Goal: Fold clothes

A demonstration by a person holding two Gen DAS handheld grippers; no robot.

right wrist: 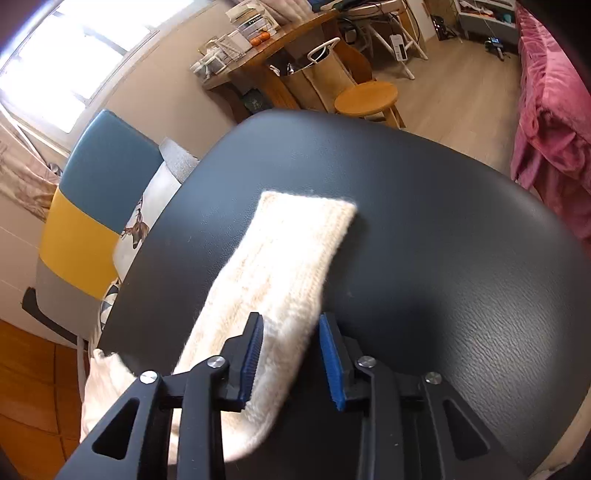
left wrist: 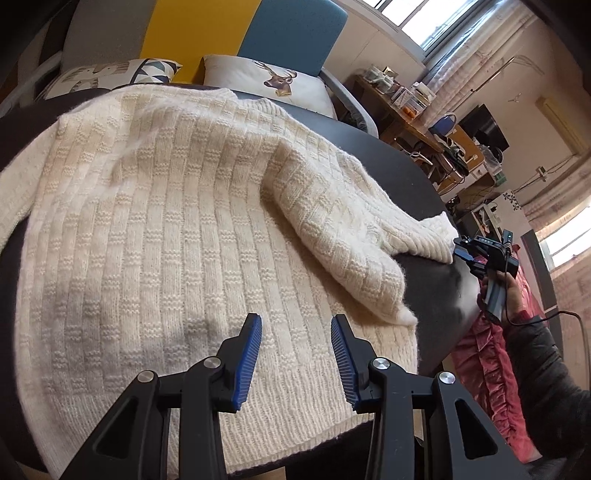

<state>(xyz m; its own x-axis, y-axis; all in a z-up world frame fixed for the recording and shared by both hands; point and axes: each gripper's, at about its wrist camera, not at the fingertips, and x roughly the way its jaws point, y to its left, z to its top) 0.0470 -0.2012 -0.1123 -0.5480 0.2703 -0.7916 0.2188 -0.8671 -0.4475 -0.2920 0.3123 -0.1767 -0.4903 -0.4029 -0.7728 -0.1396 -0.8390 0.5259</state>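
On one dark table [right wrist: 424, 221], one cream sweater [left wrist: 166, 221]; both grippers, left [left wrist: 295, 321] and right [right wrist: 291, 318], spread apart

The sweater [left wrist: 166, 221] covers most of the tabletop [right wrist: 424, 221], leaving bare dark surface only to the right of its sleeve [right wrist: 280, 266]. That bare stretch lies open for a gripper to pass. Beyond the far edge, pillows [left wrist: 273, 81] and a chair [left wrist: 295, 33] stand close. A pink cloth [right wrist: 554, 110] hangs near the right edge, possibly touching it; the blur hides the gap.
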